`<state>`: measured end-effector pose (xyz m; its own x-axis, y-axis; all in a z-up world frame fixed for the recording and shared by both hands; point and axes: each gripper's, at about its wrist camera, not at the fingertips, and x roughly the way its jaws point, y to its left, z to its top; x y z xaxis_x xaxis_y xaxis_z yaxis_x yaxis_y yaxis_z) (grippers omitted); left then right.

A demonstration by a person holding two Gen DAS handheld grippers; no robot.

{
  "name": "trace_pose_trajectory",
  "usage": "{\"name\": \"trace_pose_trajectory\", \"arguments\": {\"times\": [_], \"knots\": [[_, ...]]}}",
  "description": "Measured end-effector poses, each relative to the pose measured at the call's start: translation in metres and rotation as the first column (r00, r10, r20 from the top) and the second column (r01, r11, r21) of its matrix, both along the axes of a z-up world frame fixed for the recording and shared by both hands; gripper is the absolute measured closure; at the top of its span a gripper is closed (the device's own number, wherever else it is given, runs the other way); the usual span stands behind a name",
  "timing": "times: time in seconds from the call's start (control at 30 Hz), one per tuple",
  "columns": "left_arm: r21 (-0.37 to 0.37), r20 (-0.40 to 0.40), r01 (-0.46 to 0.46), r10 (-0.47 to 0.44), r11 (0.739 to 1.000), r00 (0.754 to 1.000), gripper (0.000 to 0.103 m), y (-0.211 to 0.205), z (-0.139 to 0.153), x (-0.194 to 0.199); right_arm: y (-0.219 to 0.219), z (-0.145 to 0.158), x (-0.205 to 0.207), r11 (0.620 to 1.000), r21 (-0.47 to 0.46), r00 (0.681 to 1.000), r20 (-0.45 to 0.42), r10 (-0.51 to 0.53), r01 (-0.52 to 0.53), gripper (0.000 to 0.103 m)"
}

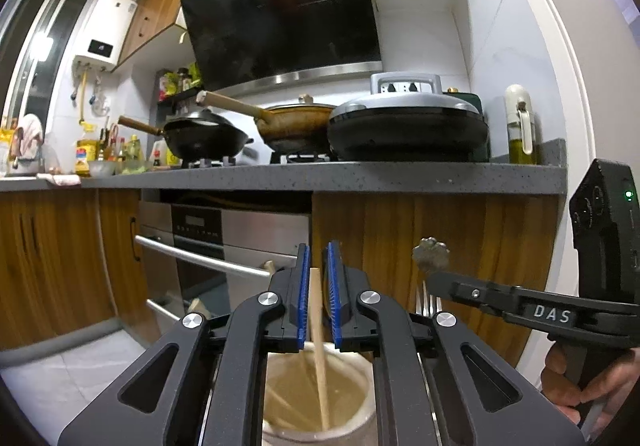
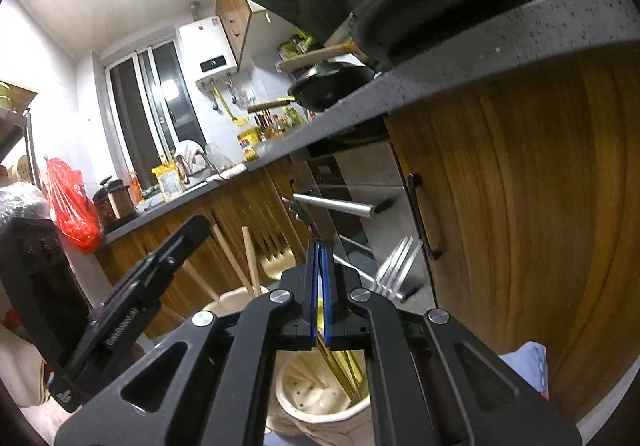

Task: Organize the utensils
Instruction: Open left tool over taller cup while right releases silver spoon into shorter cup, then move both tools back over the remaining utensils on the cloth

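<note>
Base of the cream ceramic utensil holder (image 1: 320,398) was cut off by the bottom edge in the left wrist view. Silver fork tines (image 2: 394,266) were blurred, handles hidden behind the right claw (image 2: 320,286). Bottles far along the grey speckled worktop (image 1: 320,173) were too small to identify.

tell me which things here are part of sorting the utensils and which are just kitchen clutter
Part of the job:
left gripper around a wooden stick
right gripper, shut on a metal utensil handle
cream utensil holder
forks

Just lying about:
black wok
brown pan
electric griddle
oil bottle
red bag
</note>
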<state>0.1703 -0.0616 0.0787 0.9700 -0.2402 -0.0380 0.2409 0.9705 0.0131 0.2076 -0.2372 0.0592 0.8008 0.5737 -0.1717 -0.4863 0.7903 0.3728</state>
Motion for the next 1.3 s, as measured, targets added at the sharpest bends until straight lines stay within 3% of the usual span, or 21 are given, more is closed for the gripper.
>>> {"name": "trace_pose_trajectory", "arguments": {"times": [0.17, 0.27, 0.5, 0.57, 0.6, 0.63, 0.7, 0.9, 1.0, 1.07, 1.3], "knots": [[0.004, -0.015, 0.010, -0.010, 1.000, 1.000, 0.083, 0.000, -0.001, -0.009, 0.001, -0.008, -0.003, 0.998, -0.050, 0.999, -0.029, -0.031, 0.030, 0.101], [0.014, -0.013, 0.004, -0.004, 1.000, 1.000, 0.069, -0.001, -0.001, -0.014, 0.002, -0.011, -0.006, 0.995, -0.086, 0.998, -0.030, -0.055, 0.052, 0.101], [0.027, -0.021, -0.008, 0.009, 1.000, 1.000, 0.060, -0.002, 0.003, -0.026, 0.004, -0.013, -0.018, 0.985, -0.151, 0.997, 0.003, -0.081, 0.080, 0.098], [0.030, -0.025, -0.016, 0.016, 0.999, 1.000, 0.056, -0.002, 0.004, -0.030, 0.002, -0.012, -0.021, 0.986, -0.147, 0.997, -0.001, -0.080, 0.079, 0.075], [0.030, -0.027, -0.020, 0.021, 0.999, 0.999, 0.048, -0.002, 0.006, -0.032, 0.000, -0.012, -0.025, 0.988, -0.134, 0.997, -0.004, -0.078, 0.077, 0.055], [0.028, -0.024, -0.023, 0.024, 0.999, 0.999, 0.041, -0.001, 0.008, -0.036, -0.003, -0.012, -0.029, 0.990, -0.122, 0.997, -0.002, -0.077, 0.076, 0.051], [0.023, -0.018, -0.027, 0.028, 0.999, 0.999, 0.038, -0.001, 0.010, -0.043, -0.008, -0.010, -0.037, 0.990, -0.114, 0.997, 0.004, -0.080, 0.080, 0.050], [0.001, -0.023, -0.039, 0.039, 0.999, 0.999, 0.022, 0.003, 0.016, -0.064, -0.030, -0.012, -0.060, 0.991, -0.061, 0.993, -0.004, -0.118, 0.117, 0.026], [-0.005, -0.037, -0.043, 0.043, 0.999, 0.998, 0.019, 0.003, 0.017, -0.075, -0.041, -0.018, -0.070, 0.991, -0.032, 0.991, -0.023, -0.131, 0.130, 0.014], [-0.009, -0.053, -0.050, 0.050, 0.999, 0.997, 0.010, 0.004, 0.016, -0.081, -0.046, -0.023, -0.076, 0.990, -0.018, 0.989, -0.039, -0.140, 0.140, 0.007], [-0.022, -0.119, -0.063, 0.060, 0.998, 0.991, 0.008, 0.010, 0.000, -0.102, -0.050, -0.039, -0.087, 0.987, -0.018, 0.980, -0.121, -0.159, 0.158, 0.005]]}}
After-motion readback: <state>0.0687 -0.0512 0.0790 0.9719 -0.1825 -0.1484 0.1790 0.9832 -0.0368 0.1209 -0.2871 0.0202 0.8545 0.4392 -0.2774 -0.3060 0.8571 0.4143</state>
